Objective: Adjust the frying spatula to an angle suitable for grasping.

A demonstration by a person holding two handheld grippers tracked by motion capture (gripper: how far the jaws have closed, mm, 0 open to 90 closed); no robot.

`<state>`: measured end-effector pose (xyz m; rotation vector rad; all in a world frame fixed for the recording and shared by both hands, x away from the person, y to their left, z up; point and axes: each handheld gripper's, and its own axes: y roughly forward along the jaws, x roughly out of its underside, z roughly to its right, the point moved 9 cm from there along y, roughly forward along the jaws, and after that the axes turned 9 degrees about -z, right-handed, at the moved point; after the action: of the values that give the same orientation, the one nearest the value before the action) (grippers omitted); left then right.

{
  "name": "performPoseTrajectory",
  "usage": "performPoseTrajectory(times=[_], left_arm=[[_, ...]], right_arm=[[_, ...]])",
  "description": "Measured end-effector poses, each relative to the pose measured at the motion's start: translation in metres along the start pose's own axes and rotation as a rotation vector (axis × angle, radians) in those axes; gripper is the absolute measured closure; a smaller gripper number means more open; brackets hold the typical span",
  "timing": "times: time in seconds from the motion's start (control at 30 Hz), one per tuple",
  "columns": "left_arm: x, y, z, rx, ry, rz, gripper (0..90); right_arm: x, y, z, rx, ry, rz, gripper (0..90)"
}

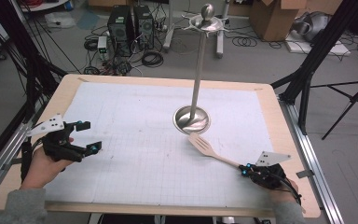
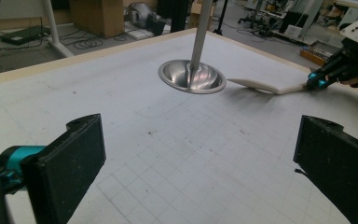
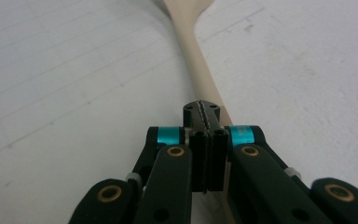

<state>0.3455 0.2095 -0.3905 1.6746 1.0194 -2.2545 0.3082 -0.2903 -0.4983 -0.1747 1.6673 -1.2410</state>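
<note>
High view — spatula (image 1: 210, 150) head toward stand (image 1: 192, 118)

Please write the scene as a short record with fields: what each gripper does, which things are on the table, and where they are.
left gripper: open, nothing between its jaws, near the table's left edge
right gripper: shut on the handle end of the wooden spatula
wooden spatula: slotted head close to the stand's base, pointing toward it
metal stand: upright near the middle of the table, round base, hooks at the top, nothing hanging on them
table: wooden board under a white grid mat
</note>
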Motion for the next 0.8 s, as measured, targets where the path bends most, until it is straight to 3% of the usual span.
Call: performPoseTrajectory(times=[0.33, 0.8], left_arm=[[0.006, -0.011, -0.002, -0.027, -0.011, 0.004, 2.6], [0.011, -0.017, -0.003, -0.040, -0.020, -0.001, 2.6]], right_arm=[[-0.005, 0.007, 0.026, 0.036, 0.045, 0.023, 90.0], [-0.014, 0.017, 0.051, 0.020, 0.100, 0.056, 90.0]])
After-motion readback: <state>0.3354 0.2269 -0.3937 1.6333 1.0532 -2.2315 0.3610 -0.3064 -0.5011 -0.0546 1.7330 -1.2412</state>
